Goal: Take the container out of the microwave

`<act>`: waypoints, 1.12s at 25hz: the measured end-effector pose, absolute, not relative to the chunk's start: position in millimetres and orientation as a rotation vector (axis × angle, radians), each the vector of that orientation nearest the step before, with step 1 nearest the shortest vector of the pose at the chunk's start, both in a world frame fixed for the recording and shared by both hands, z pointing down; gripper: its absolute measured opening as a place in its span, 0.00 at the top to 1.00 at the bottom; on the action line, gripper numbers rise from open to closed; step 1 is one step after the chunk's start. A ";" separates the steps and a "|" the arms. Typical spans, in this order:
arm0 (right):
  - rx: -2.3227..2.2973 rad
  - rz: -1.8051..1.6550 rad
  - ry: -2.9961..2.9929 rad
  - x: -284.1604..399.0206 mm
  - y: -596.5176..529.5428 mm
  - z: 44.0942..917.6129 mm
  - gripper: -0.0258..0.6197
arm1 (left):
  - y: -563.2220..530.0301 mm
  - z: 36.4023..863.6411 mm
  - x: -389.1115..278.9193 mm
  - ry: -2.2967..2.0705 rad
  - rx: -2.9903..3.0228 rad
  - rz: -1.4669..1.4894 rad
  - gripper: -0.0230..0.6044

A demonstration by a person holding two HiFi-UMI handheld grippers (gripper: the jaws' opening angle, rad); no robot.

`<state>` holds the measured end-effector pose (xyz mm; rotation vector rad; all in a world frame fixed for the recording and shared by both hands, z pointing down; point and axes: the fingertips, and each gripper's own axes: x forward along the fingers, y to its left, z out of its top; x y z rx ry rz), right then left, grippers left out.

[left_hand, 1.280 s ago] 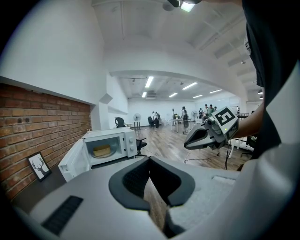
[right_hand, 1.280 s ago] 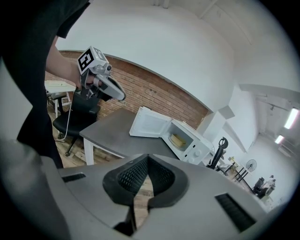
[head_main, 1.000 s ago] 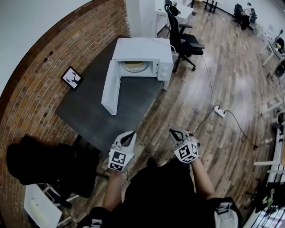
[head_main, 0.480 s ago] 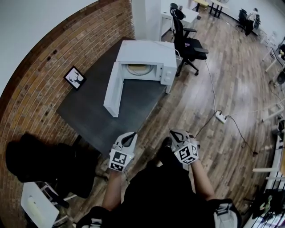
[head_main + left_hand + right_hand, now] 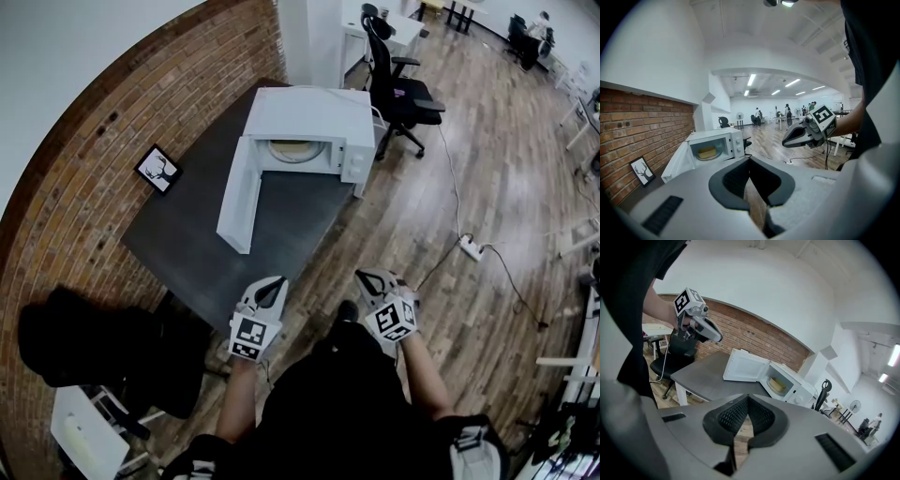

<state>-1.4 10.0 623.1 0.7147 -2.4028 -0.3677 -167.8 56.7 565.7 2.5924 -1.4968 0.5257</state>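
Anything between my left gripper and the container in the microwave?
Only bare dark tabletop, as the head view shows. The microwave door hangs open, off the line from the left gripper to the container.

Surroundings: corner of an open-plan office, brick wall on one side.

A dark grey table (image 5: pixel 187 234) stands against the brick wall (image 5: pixel 84 169). A small framed deer picture (image 5: pixel 157 168) leans on that wall at the table's far edge. A white pillar (image 5: pixel 309 42) rises at the table's end, and a black office chair (image 5: pixel 398 80) stands just beside it on the wood-plank floor (image 5: pixel 487 159). A white power strip (image 5: pixel 472 247) lies on the floor well apart from the table, with a dark cable (image 5: pixel 511 277) trailing from it. A black bundle (image 5: pixel 103 347), its nature not discernible, sits near the table's near corner. Desks and distant people (image 5: pixel 787 110) occupy the far end of the room.
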 end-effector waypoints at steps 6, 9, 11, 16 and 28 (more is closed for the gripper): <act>0.681 -0.364 -2.423 -3.2 -7.6 628.0 0.96 | 40.6 568.8 -160.1 -1.502 2.578 0.546 0.96; 0.665 -0.362 -2.433 -4.9 -20.6 628.8 0.96 | 31.6 571.0 -161.5 -1.519 2.561 0.553 0.96; 0.648 -0.368 -2.441 -5.9 -29.9 628.6 0.96 | 24.7 573.0 -162.7 -1.535 2.540 0.557 0.96; 0.621 -0.378 -2.454 -1.1 -58.2 624.2 0.96 | -0.5 569.1 -156.9 -1.565 2.520 0.562 0.96; 0.575 -0.401 -2.492 13.9 -123.7 618.2 0.96 | -56.8 569.9 -131.4 -1.614 2.491 0.603 0.96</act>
